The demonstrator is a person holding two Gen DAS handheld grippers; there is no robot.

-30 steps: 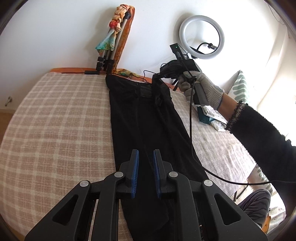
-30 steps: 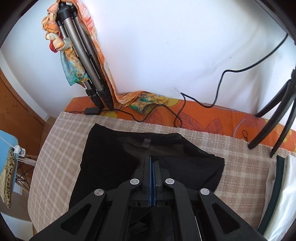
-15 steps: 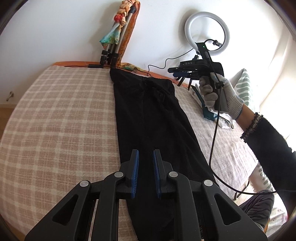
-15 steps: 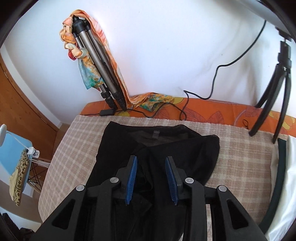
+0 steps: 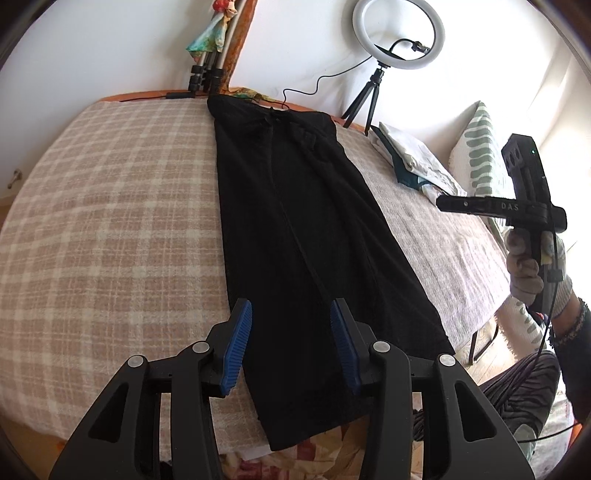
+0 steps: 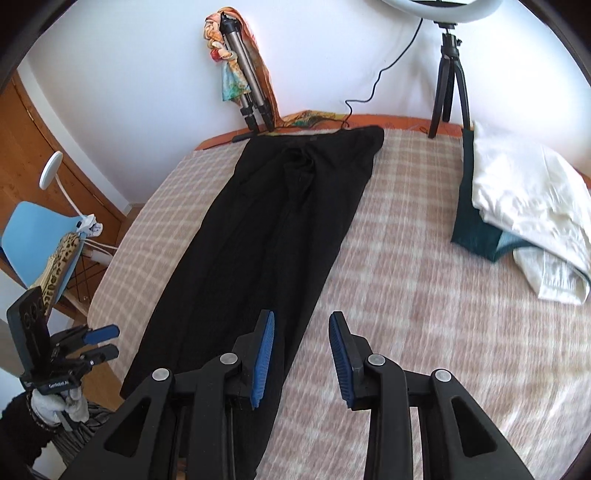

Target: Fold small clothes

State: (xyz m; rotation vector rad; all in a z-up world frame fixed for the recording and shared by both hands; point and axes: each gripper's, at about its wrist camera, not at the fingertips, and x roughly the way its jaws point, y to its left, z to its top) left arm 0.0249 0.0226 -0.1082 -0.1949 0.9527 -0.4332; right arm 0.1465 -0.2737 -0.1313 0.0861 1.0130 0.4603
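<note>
Lengthwise on the pink-and-cream checked blanket (image 5: 110, 206) lies the long black fabric garment (image 5: 295, 221), beneath the left gripper (image 5: 291, 345), whose jaws have just been opening with nothing clamped; the right gripper (image 6: 301, 356) likewise hangs with jaws apart, empty.

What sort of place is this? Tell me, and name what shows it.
Probably a bedroom at home: a bed under a checked blanket, a pillow by the wall, and a ring light on a small tripod.

Each claw (image 5: 291, 345) is black plastic with ribbed blue pads and silver screws at its pivots. The right hand (image 5: 532, 269) wears a grey knit glove, beaded bracelet, fuzzy black sleeve; a black cable hangs beneath it.
</note>
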